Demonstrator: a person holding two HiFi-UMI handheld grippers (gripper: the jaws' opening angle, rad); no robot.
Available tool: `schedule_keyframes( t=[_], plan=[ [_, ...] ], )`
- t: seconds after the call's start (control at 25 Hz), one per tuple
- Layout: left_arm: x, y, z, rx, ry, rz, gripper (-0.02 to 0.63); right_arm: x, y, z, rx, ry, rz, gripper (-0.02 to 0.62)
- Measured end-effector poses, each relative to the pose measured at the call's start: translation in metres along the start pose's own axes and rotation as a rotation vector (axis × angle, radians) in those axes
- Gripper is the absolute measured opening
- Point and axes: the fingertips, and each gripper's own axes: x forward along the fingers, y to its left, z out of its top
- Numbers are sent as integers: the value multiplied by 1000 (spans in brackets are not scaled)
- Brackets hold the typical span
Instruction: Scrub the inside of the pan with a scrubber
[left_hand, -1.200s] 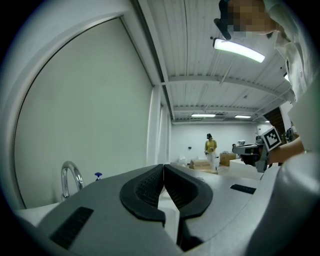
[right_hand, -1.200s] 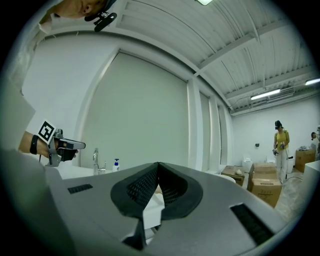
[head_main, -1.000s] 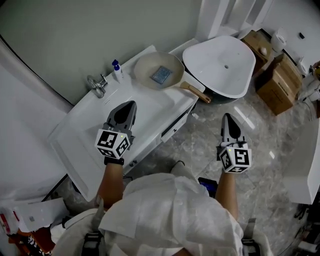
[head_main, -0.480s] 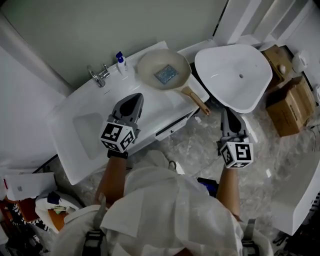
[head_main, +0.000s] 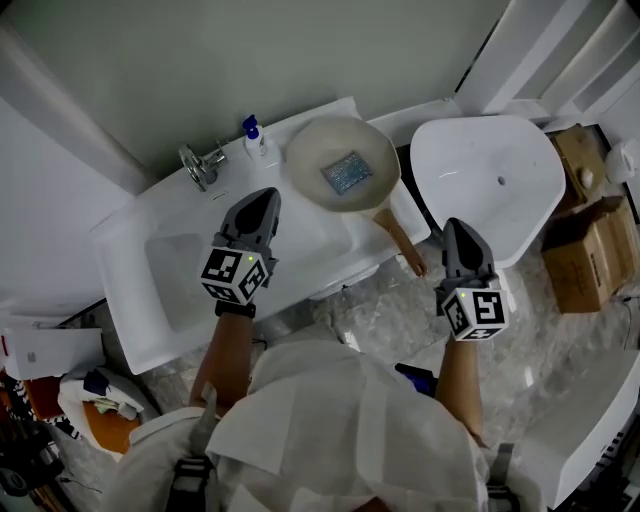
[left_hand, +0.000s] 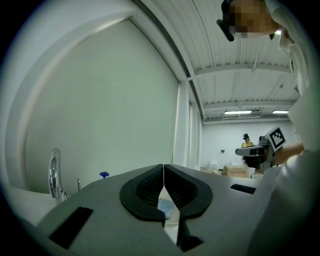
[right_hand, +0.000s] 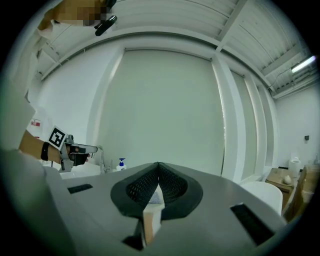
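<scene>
Facing you is the white vanity counter (head_main: 318, 238) with its sink recess (head_main: 175, 275) on the left, biggest thing in the head view. A white freestanding basin (head_main: 490, 180) sits just beside the counter's right end, with cardboard boxes (head_main: 590, 255) past it on the marble floor (head_main: 370, 310). The pan (head_main: 345, 165) rests on the far right part of the counter, upright. Its wooden handle (head_main: 400, 245) runs out over the counter's front edge toward you. Your left gripper (head_main: 262, 195) hangs over the counter between the sink recess and the pan, near the pan's rim but apart from it. Its jaws are clenched tip to tip, nothing pinched in them. Your right gripper (head_main: 455, 228) is out over the floor, near the handle's end, not touching it. Jaws pressed together there too, empty — in the right gripper view the handle only shows through the gap below the closed tips. The scrubber (head_main: 348, 172), a small blue-grey square, lies flat inside the pan at about the middle, well clear of both grippers. A chrome faucet (head_main: 200, 165) and a blue-capped pump bottle (head_main: 255, 135) stand along the counter's back edge — bottle just left of the pan.
</scene>
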Motion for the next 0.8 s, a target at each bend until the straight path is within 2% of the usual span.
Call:
schedule_keyframes(
  t=[0.28, 0.48, 0.8],
  plan=[
    [51, 48, 2, -14, -30, 71, 17, 77, -26, 10, -5, -12, 56, 8],
    [71, 71, -10, -1, 9, 101, 18, 120, -37, 6, -7, -10, 86, 8],
    [81, 99, -31, 21, 58, 194, 27, 173, -40, -9, -9, 10, 186, 8]
  ],
)
